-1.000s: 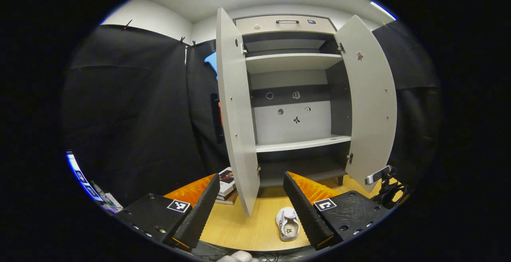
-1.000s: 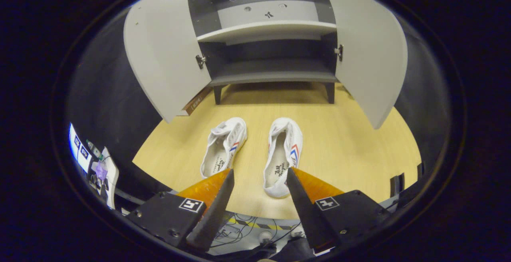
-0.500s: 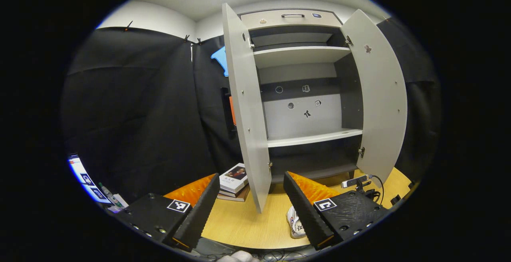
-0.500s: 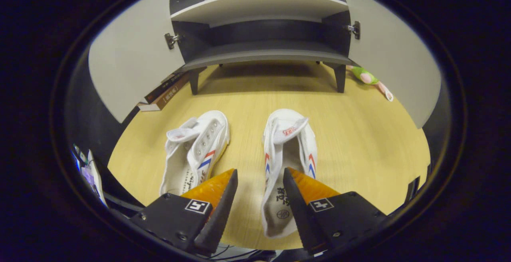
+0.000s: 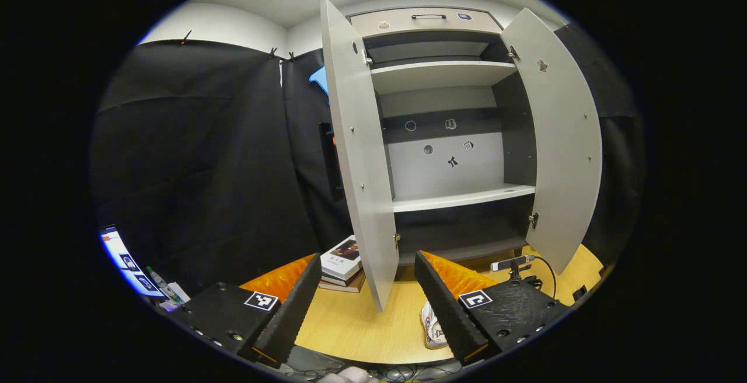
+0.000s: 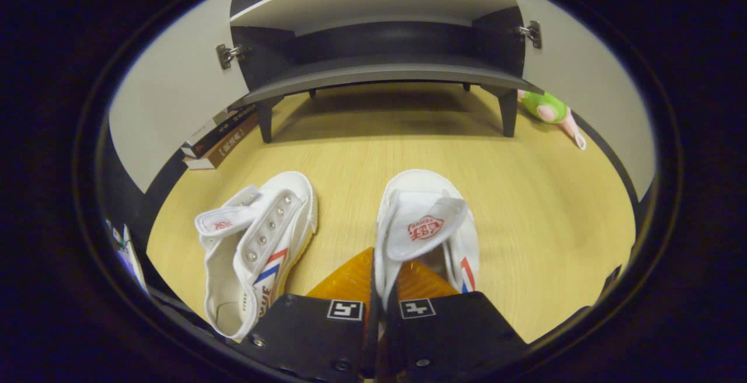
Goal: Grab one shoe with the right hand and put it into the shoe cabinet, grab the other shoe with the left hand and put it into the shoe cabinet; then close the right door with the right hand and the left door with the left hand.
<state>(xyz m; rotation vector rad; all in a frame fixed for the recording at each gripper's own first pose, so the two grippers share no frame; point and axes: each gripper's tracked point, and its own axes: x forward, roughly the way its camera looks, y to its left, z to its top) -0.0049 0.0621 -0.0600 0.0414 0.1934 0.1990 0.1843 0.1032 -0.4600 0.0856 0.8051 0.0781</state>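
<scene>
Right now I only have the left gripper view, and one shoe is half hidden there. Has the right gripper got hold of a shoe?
Observer: Yes, the right gripper is shut on the side wall of the right-hand shoe.
Operator: And the other one?
Observer: The other shoe lies tipped on its side on the table, left of it, untouched.
Operator: Anything past the right door?
Observer: A green soft toy lies by the cabinet.

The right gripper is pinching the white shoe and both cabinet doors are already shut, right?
Not quite. The right gripper does pinch the white shoe, but both cabinet doors stand wide open, as the left gripper view shows.
</scene>
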